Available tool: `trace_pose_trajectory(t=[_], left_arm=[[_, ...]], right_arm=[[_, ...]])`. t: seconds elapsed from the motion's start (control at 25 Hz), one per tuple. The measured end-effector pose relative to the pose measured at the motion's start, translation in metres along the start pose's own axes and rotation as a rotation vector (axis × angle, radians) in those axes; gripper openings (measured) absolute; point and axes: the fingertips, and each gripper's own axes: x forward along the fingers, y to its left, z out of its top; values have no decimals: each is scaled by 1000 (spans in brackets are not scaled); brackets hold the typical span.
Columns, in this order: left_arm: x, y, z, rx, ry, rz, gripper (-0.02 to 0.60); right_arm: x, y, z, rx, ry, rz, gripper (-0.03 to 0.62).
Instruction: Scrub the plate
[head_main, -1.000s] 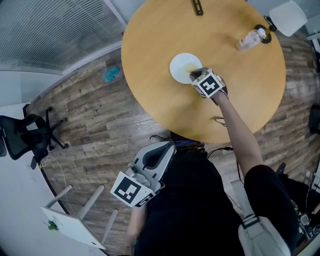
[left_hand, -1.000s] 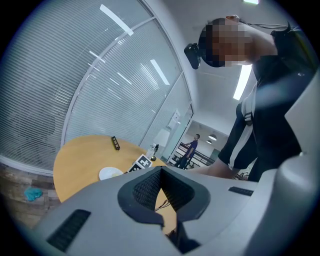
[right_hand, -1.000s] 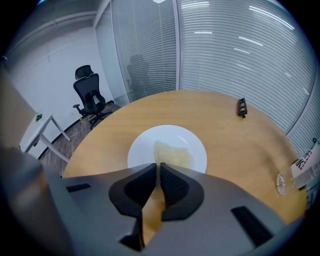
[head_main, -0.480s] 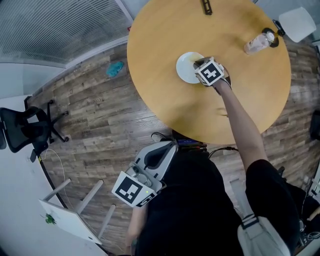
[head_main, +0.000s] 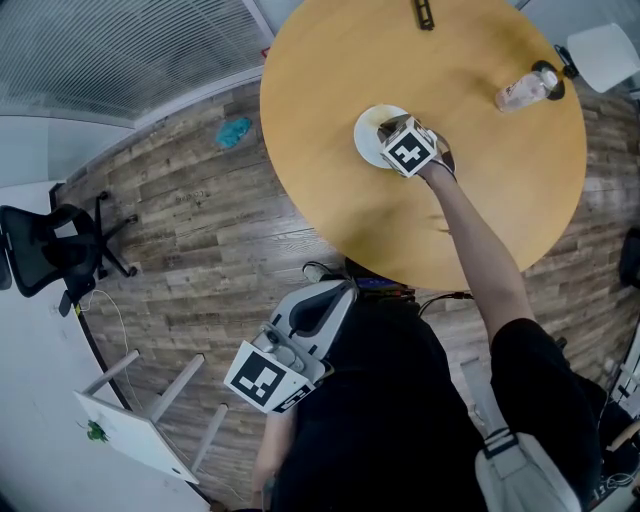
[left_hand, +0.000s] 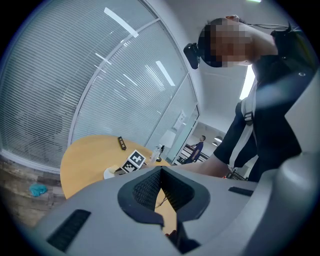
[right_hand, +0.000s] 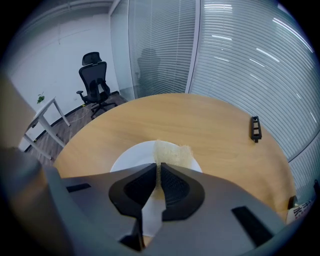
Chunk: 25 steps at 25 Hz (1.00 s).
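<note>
Plate (head_main: 366, 140) — white and round — lies on the round wooden table (head_main: 330, 60), a little left of the table's middle. Right tongs (head_main: 388, 128) reach out over the plate's right part, arm extended across the table's near edge; their pads are pressed close on a pale yellow sponge (right_hand: 173, 153), which juts out past the tips and rests on the plate's surface (right_hand: 129, 159). Left tongs (head_main: 333, 297) are held low at the person's body, off the table and well apart from the plate, pads pressed together with nothing between them (left_hand: 161, 174). Far right on the table stands a clear bottle (head_main: 525, 90); a small black object (head_main: 424, 12) lies at the far edge. On the wood-plank floor to the left — a teal cloth (head_main: 234, 131) near the table, a black office chair (head_main: 50, 260) farther off, and a white desk (head_main: 130, 440) at the near left.
</note>
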Motion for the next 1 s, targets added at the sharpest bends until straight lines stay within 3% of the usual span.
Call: trace_pose_trajectory(t=[0.6, 1.0], left_arm=[[4, -10, -1, 12, -4, -14, 12], [5, -16, -3, 12, -4, -34, 12]], right_arm=[[-10, 43, -19, -84, 0, 58, 26], [-23, 54, -34, -73, 2, 74, 26]])
